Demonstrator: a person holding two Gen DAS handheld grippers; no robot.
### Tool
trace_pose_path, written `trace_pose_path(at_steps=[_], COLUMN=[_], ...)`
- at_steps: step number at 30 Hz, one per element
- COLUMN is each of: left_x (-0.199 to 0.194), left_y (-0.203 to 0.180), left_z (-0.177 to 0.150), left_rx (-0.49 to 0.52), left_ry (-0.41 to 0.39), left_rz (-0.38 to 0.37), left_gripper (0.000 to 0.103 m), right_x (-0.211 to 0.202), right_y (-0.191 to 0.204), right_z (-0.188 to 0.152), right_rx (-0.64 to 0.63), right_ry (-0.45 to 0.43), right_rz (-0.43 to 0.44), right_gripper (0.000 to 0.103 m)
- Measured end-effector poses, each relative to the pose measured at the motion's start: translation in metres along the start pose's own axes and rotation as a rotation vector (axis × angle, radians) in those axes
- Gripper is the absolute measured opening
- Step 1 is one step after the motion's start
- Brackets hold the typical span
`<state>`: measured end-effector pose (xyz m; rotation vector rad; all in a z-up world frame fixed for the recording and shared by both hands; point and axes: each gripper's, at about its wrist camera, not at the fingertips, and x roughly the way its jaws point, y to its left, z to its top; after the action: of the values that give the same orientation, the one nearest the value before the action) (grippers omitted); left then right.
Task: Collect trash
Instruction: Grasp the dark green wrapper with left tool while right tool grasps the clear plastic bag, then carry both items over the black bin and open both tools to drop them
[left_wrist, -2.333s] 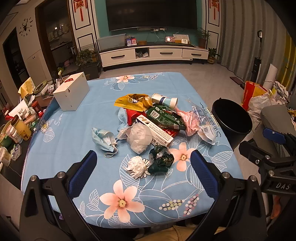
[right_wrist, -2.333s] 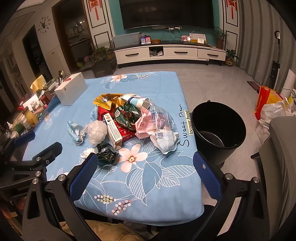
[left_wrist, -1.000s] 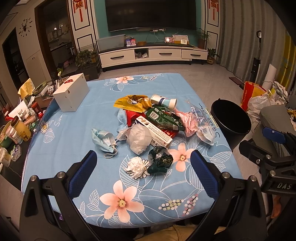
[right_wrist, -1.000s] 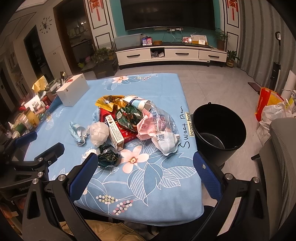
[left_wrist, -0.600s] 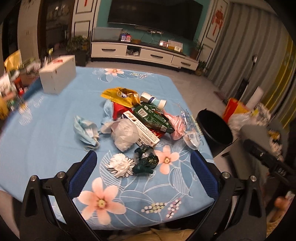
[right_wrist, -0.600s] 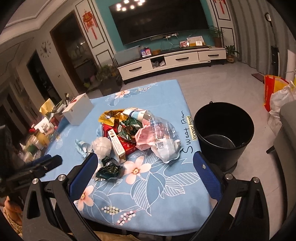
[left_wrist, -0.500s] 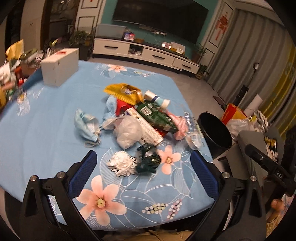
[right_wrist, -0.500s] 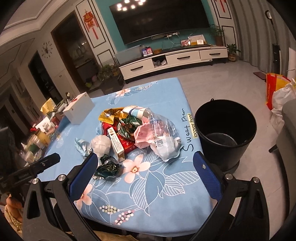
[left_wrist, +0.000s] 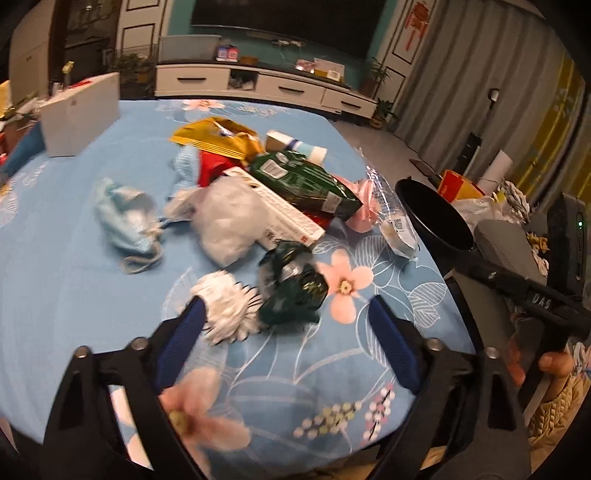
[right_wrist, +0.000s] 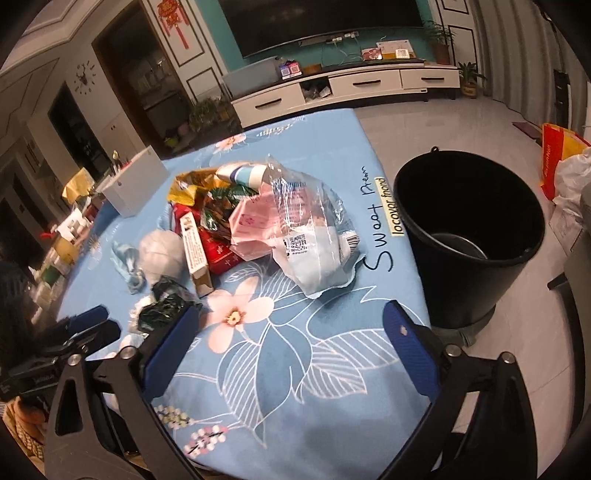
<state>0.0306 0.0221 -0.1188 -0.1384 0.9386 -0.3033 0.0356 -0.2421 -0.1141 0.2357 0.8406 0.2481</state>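
Fig.: approach to first pick-ups, both wrist views. L gripper (left_wrist: 284, 314): fingers (left_wrist: 184, 325) apart, closing, nothing clamped; the white paper wad (left_wrist: 225, 302) lies just inside the left-hand finger as pictured, and the dark green wrapper (left_wrist: 291, 288) sits betw. the fingers, slightly beyond the tips. R gripper (right_wrist: 291, 317): fingers (right_wrist: 402, 336) wide apart, closing slightly, nothing betw. them but bare floral cloth.

Beyond the tips, the main trash heap is seen mid-surface (left_wrist: 55, 280): clear plastic bag (right_wrist: 310, 236), pink wrapper (right_wrist: 251, 221), long white carton (left_wrist: 277, 206), green snack bag (left_wrist: 303, 181), yellow foil bag (left_wrist: 214, 136), paper cup (left_wrist: 295, 147), white bag wad (left_wrist: 225, 221), blue face mask (left_wrist: 125, 218). A white box (left_wrist: 81, 110) stands apart at the far corner. The black bin (right_wrist: 469, 229) stands on the floor just beside the surface edge, near the R gripper; it looks almost empty.

Step judged: descent onto the nearest scraps. To be done well: one item should be centred betw. the L fingers, not both, as the wad at the finger edge is likely to be pushed away rather than caught. Tips are best kept just above the cloth so it is not pinched. Light crumpled scraps compress, so a full close is advised before lifting. The clear bag, nearest the bin, is a sensible R target.
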Motion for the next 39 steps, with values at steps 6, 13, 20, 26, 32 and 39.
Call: trace_pose_path(at_steps=[6,13,20,26,32,39], left_x=[0.036,0.060,0.064,0.054,0.025,0.012], left_y=[-0.010,-0.012,-0.014,-0.017,-0.029,-0.064], left_z=[0.014,0.023,0.026,0.025,0.035,0.060], left_rx=[0.036,0.060,0.086,0.075,0.077,0.138], left_ry=[0.009,0.043,0.065,0.042,-0.023,-0.085], left_rz=[-0.010,0.011,0.008,-0.047,-0.106,-0.145], left_gripper=[0.071,0.049,0.039,0.035,0.035,0.035], right_x=[0.029,0.066,0.078,0.056,0.014,-0.010], right_y=[-0.006,-0.015,-0.021,-0.028,-0.036,-0.060], right_z=[0.013,0.031,0.030,0.023,0.021,0.025], right_rx=[-0.027,-0.046,-0.047,-0.009,0.028,0.092], right_ry=[0.005,0.033,0.083,0.039,-0.057,-0.128], right_rz=[-0.018,-0.011,-0.009,0.013,0.023,-0.036], right_gripper=[0.088,0.077,0.040,0.028,0.027,0.027])
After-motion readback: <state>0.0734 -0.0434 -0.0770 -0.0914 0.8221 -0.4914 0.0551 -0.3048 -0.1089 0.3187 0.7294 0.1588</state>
